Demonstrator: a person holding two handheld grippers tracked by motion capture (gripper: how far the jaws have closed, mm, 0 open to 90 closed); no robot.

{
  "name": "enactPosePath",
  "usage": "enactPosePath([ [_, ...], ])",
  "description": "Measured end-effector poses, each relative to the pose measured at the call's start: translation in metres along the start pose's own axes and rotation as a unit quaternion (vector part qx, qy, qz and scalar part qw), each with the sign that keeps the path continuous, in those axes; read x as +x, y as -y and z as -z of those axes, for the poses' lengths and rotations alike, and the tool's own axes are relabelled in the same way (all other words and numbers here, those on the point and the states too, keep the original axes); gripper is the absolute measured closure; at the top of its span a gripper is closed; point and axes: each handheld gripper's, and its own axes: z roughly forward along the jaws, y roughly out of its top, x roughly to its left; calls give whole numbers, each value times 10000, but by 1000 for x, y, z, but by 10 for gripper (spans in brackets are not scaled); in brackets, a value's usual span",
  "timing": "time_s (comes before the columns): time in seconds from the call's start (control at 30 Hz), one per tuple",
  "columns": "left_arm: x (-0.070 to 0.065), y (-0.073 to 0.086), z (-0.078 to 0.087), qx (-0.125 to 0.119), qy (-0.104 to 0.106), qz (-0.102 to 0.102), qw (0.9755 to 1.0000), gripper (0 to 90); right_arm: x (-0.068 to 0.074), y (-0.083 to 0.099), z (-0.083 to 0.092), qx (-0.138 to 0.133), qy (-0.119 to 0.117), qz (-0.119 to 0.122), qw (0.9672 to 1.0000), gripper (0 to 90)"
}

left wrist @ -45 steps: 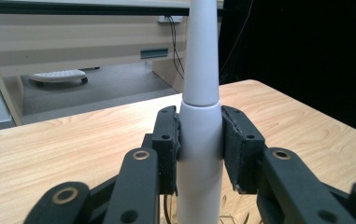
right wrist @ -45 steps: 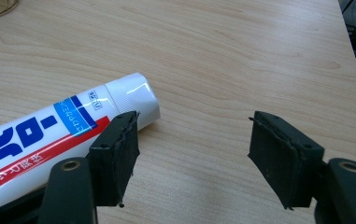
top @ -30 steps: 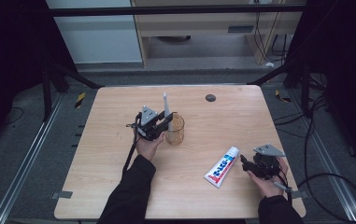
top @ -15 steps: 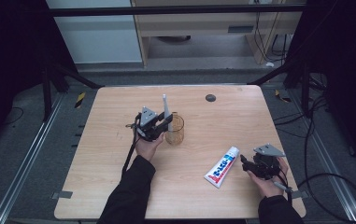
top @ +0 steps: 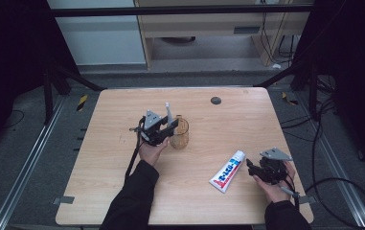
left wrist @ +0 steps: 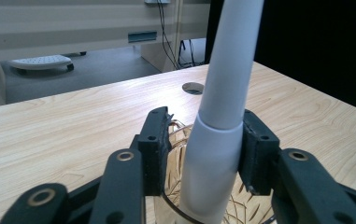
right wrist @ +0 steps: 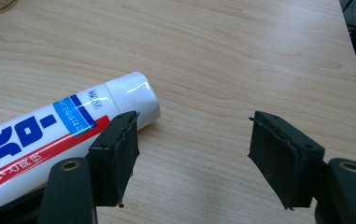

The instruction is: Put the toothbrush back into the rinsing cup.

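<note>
Left tongs (left wrist: 203, 154) just opening, white toothbrush handle (left wrist: 220, 116) between

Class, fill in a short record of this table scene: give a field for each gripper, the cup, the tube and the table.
left gripper: jaws have just been opening, white toothbrush handle between them
cup: clear, upright, handle stands in it
right gripper: open, nothing between its jaws
tube: toothpaste, lying flat beside right gripper
table: light wood

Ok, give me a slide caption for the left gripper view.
Left gripper with jaws just opened around a white toothbrush handle standing in a clear cup on the wooden table.
</note>
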Motion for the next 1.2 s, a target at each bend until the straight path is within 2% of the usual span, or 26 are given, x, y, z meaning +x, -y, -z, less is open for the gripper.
enactPosePath([
  [0.07,-1,0,1,-8,2,23,10000,560,0,0,0,4,3,-3,10000,326],
  [0.27,-3,1,4,-38,-76,-140,9999,486,1,0,0,-4,2,-21,10000,325],
  [0.5,-2,2,14,-73,-149,-204,9997,423,1,-1,0,-7,14,-8,10000,324],
  [0.67,-4,0,22,-133,-70,-231,9996,376,1,-1,1,-24,23,-5,10000,324],
  [1.0,-10,-1,32,60,-22,-439,9990,342,2,-2,4,-73,5,-62,10000,324],
  [1.2,-6,-4,45,241,-64,-623,9977,333,1,-2,6,-103,15,-69,9999,324],
])
